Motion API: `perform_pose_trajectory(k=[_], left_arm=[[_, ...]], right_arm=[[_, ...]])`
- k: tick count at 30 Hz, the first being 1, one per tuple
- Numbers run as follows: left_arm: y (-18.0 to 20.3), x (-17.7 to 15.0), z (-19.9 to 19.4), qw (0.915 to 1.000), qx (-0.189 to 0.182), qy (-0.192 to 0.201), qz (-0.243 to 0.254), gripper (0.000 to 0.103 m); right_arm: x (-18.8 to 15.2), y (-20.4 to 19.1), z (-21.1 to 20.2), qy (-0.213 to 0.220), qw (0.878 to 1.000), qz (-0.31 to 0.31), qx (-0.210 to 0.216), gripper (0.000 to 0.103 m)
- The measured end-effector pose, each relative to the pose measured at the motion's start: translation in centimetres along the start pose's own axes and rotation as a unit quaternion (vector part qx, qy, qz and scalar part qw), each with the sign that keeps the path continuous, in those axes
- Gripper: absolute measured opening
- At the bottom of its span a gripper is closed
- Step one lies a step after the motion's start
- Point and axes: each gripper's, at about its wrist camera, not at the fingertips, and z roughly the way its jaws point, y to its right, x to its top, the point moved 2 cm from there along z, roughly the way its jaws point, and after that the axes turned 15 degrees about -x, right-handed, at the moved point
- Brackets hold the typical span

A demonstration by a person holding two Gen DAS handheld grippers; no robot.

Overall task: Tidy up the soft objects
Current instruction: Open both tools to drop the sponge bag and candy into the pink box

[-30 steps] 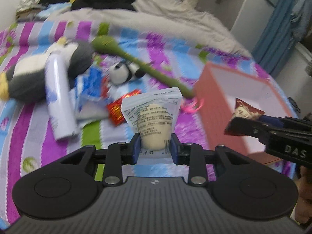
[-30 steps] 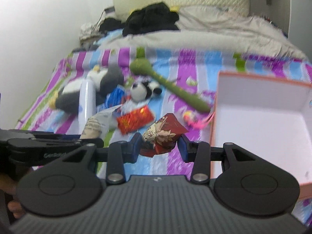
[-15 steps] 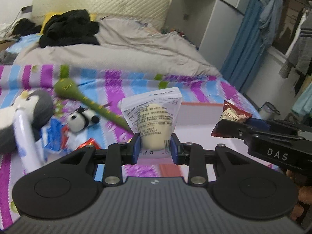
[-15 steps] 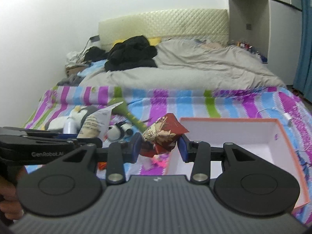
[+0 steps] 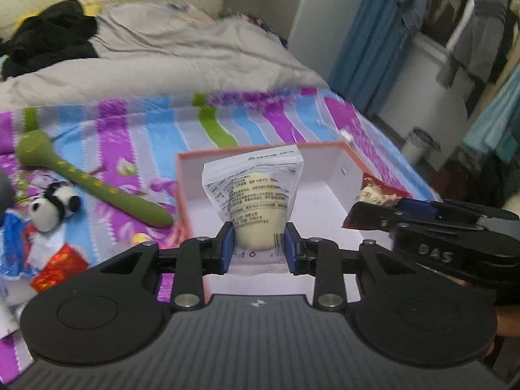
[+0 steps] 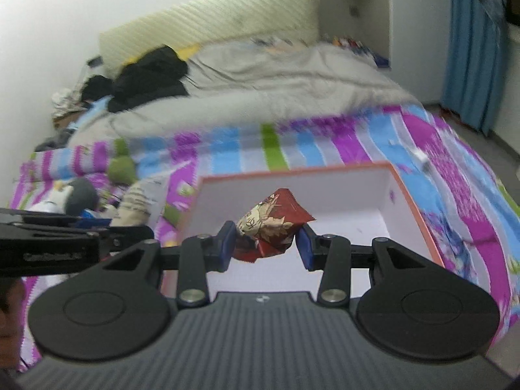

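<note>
Far left of the left wrist view: a heap of blue, white and red wrappers (image 5: pixel 39 253) lies on the striped bedspread (image 5: pixel 146 130). Just right of it, a small panda plush (image 5: pixel 52 206). Behind and to its right, a long green plush toy (image 5: pixel 94 188) runs diagonally, its thin end close to the left wall of the orange-rimmed white box (image 5: pixel 328 178).

Centre: left gripper (image 5: pixel 259 248), both blue pads pressed against a clear pouch with a cream-coloured oval item inside (image 5: pixel 256 201). Pouch is upright, printed label facing the camera, held above the open box interior.

Right: right gripper (image 5: pixel 370 216) enters from the side, clamped on a dark red snack packet (image 5: pixel 377 193), near the box's right wall.

Right wrist view, left edge: left gripper body in profile, pouch only partly visible. A grey and white plush (image 6: pixel 73 195) lies on the bedspread behind it. Centre: right gripper (image 6: pixel 268 247), 2 pads squeezing the crumpled red packet (image 6: pixel 269 227), held over the white floor of the box (image 6: pixel 419 208). Behind all: grey duvet (image 6: pixel 276 87) and black clothing (image 6: pixel 149 74). Background is motion-blurred.
</note>
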Motion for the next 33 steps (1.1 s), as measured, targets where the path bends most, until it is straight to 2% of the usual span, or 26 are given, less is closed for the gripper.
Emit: perform_pose_trajectory(k=[7,14,15,16,18,20,22,23,33], left_arm=[[0.7,0.1,7.5,0.9973,-0.019,-0.069,0.015,0.037],[0.2,-0.3,12.2,0.9945,-0.025,-0.102,0.012,0.037],[0.1,-0.4,12.5,0.9942,-0.025,-0.104,0.011,0.038],[0.0,-0.5,12.7,0.9939,-0.024,-0.107,0.010,0.043],[-0.2,-0.7,13.0,0.9934,-0.024,-0.112,0.007,0.055],[-0.2,-0.8,12.9,0.9935,-0.020,-0.112,0.011,0.056],[0.1,-0.8,12.4,0.9939,-0.013,-0.107,0.027,0.061],[0.3,-0.7,12.0,0.9943,-0.011,-0.102,0.031,0.062],[2.0,-0.3,6.2,0.9982,-0.006,-0.045,0.039,0.062]], right_arm=[[-2.3,2.6,4.7,-0.064,0.998,0.011,-0.028,0.044],[-4.1,3.6,7.6,-0.102,0.994,0.020,-0.037,0.044],[-4.2,3.7,7.9,-0.107,0.993,0.022,-0.036,0.044],[-4.3,3.7,8.1,-0.110,0.993,0.023,-0.035,0.044],[-4.5,3.8,8.3,-0.113,0.993,0.028,-0.033,0.046],[-4.5,4.0,8.3,-0.113,0.992,0.034,-0.034,0.046],[-4.5,4.1,8.2,-0.114,0.992,0.037,-0.037,0.055],[-4.4,4.1,8.0,-0.113,0.992,0.038,-0.039,0.059],[-3.3,4.3,2.6,-0.061,0.996,0.055,-0.025,0.060]])
